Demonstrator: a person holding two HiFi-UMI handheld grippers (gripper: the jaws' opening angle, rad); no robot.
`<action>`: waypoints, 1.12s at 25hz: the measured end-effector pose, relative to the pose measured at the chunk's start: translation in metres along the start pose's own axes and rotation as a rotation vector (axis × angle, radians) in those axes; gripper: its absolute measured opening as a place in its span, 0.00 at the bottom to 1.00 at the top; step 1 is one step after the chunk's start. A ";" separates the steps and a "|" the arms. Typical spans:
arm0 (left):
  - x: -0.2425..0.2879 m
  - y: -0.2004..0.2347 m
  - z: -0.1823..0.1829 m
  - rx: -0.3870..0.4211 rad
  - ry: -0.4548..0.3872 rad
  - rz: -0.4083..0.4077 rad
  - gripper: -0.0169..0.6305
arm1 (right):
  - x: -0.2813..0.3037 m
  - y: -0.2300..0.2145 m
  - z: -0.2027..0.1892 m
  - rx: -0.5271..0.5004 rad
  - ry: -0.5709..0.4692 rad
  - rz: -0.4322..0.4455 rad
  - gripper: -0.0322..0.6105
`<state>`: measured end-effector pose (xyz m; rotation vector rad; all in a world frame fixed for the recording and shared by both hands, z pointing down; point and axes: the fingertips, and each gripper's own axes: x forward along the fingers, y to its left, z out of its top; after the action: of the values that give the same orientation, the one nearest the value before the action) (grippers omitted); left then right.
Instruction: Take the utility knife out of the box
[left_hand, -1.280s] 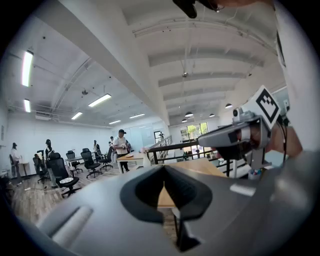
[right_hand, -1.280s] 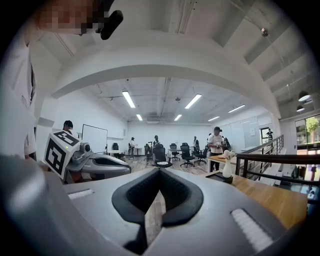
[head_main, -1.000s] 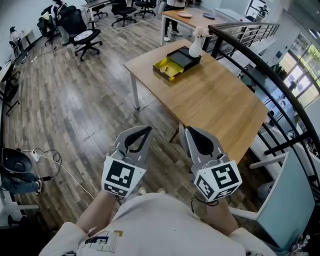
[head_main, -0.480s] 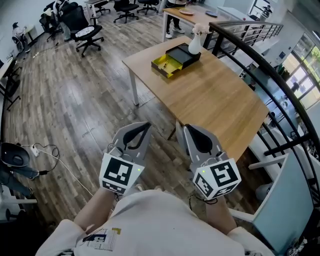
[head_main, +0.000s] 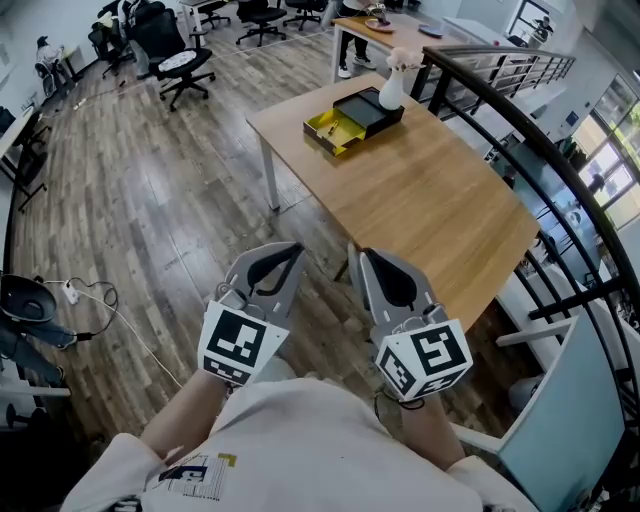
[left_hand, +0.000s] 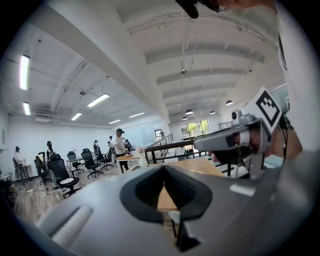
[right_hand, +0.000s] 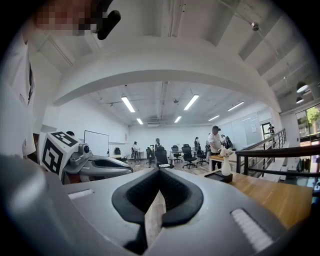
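grey left tongs (head_main: 288, 252) and grey right tongs (head_main: 362, 256), both pressed together on nothing
they hover over the plank floor (head_main: 180, 210) beside the light wooden counter (head_main: 440, 210); the black box with open yellow drawer (head_main: 352, 122) sits at its far end, utility knife too small to make out

No word, number or brand can be read anywhere. The left cube (head_main: 238, 345) and the right cube (head_main: 424, 362), at six o'clock in the head view, bear only black-and-white square patterns, not letters. A small print (head_main: 195, 472) on the person's shirt, at seven o'clock in that view, is too small to make out.
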<state>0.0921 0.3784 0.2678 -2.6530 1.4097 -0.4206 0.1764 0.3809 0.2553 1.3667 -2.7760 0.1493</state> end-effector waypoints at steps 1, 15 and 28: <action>0.000 0.000 -0.001 0.003 0.006 0.004 0.03 | -0.001 -0.001 -0.001 0.002 -0.003 -0.002 0.05; 0.021 0.008 -0.029 -0.010 0.004 0.013 0.03 | 0.020 -0.017 -0.023 0.040 -0.019 0.014 0.05; 0.075 0.073 -0.061 -0.046 -0.006 -0.010 0.03 | 0.109 -0.040 -0.039 0.016 0.019 -0.005 0.05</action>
<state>0.0560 0.2771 0.3238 -2.6962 1.4219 -0.3859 0.1414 0.2753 0.3058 1.3680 -2.7615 0.1834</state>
